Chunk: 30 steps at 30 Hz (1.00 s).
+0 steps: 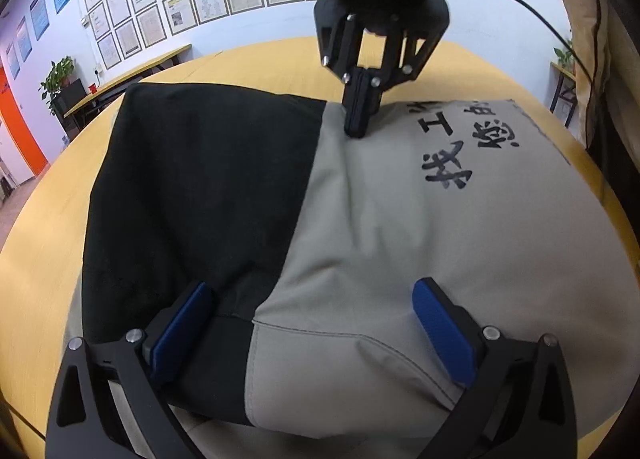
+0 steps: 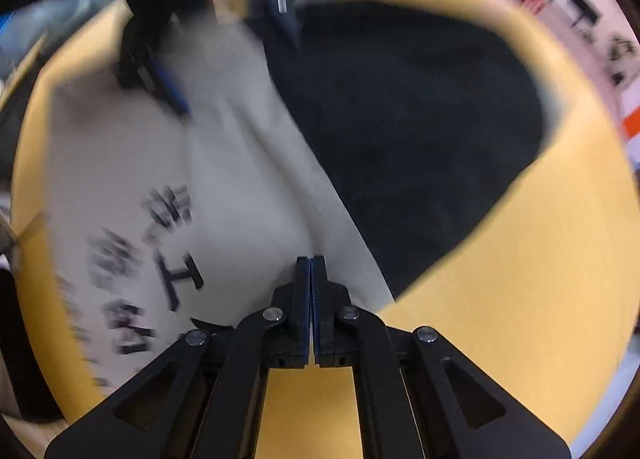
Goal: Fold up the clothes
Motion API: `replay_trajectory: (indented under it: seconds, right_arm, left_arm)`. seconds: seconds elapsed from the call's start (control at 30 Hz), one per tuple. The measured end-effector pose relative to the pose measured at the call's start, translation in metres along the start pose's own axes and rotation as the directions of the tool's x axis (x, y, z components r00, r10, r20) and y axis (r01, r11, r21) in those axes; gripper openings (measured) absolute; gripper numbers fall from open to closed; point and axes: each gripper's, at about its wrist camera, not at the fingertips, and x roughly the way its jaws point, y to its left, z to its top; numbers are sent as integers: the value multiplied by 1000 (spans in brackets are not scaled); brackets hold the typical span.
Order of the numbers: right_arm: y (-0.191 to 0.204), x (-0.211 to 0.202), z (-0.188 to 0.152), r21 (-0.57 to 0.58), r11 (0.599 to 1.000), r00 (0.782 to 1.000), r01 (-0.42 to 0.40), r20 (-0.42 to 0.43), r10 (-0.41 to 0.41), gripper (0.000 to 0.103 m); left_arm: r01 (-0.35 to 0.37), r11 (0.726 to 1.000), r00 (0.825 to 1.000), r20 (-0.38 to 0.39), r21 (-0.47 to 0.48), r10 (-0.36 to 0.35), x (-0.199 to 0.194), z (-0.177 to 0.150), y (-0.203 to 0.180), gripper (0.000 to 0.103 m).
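A grey and black cotton garment with black printed characters (image 1: pixel 360 219) lay spread flat on the round yellow wooden table (image 1: pixel 256 55). The left gripper (image 1: pixel 316 323) hovered over the garment's near edge, its 2 blue pads (image 1: pixel 444 335) wide apart and gripping nothing. The right gripper (image 1: pixel 359 127) pointed steeply down at the garment's far edge, beside the grey-black seam, jaws fully together; whether cloth was pinched between them could not be told.

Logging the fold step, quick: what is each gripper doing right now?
Left gripper: open, jaws wide over the shirt, holding nothing.
Right gripper: shut, tips down at the shirt's grey part; whether cloth is pinched cannot be told.
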Motion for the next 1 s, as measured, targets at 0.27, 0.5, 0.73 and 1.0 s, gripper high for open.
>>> replay_trajectory:
  seconds: [0.27,0.5,0.73,1.0]
  right_arm:
    - [-14,-29,26,3,1000,988,-8,154,7,0]
    - [-66,23,72,4,996,994,86,71,-86,0]
    - [-56,26,69,39,996,992,80,98,-84,0]
    - [59,-12,-12,48,989,973,-140,193,128,0]
  left_arm:
    - [-113,991,993,-21,71,115,-9,18,-19,101]
    - [-96,991,994,-35,89,99,-12,14,-38,95]
    - [-112,993,992,-66,-37,110,-24,5,-46,96]
    - [-216,942,974,-131,-256,187,-123,-4,-117,96]
